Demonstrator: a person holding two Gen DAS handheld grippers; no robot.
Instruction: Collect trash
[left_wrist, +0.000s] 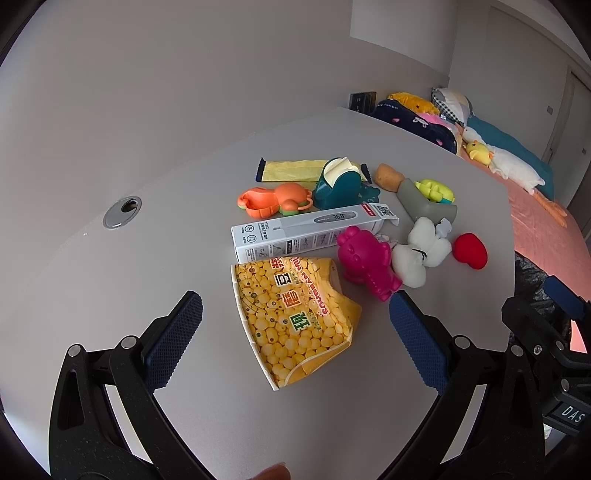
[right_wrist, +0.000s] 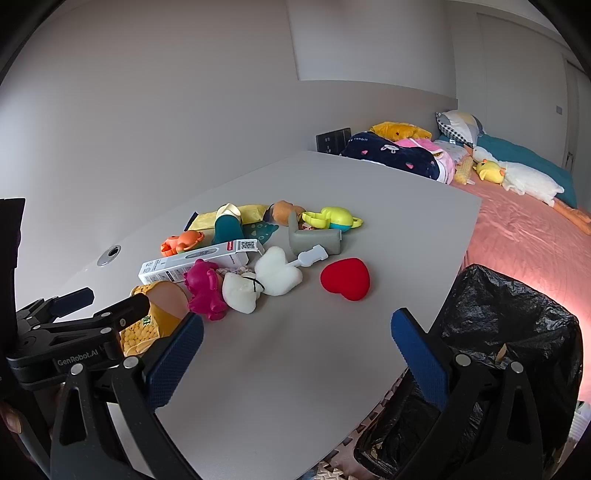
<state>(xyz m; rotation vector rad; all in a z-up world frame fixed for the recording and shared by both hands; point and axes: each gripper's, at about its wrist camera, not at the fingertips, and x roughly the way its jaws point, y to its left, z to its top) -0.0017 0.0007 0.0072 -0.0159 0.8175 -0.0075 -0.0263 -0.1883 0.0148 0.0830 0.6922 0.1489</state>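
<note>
Barely begun, by the look of it. Trash not yet lifted from the table (left_wrist: 155, 155): a yellow snack bag (left_wrist: 295, 317), flattened and empty-looking, at the near edge of the clutter; a thermometer box (left_wrist: 310, 232) just beyond it, its far flap open; a yellow wrapper (left_wrist: 291, 169) at the back, partly behind a teal tape dispenser (left_wrist: 338, 182). Around them, toys, probably to stay: an orange one (left_wrist: 271, 199), a pink one (left_wrist: 364, 264) touching the bag's far corner, a white plush (left_wrist: 419, 254), a red heart (left_wrist: 470, 249).

Left gripper (left_wrist: 295, 336) spread wide, empty, poised over the bag with a pad on each side, not touching. Right gripper (right_wrist: 297, 354) also wide and empty, above bare table near the edge. Black-lined bin (right_wrist: 517, 332) standing just off the table's right edge; contents hard to make out, so no telling whether anything is in yet.

Bag lying flat, long axis running from near-right to far-left in the left view, printed face up, torn end toward the gripper. Box lying on its side, long axis roughly left to right, open flap to the right. Likely first pick: the bag.
</note>
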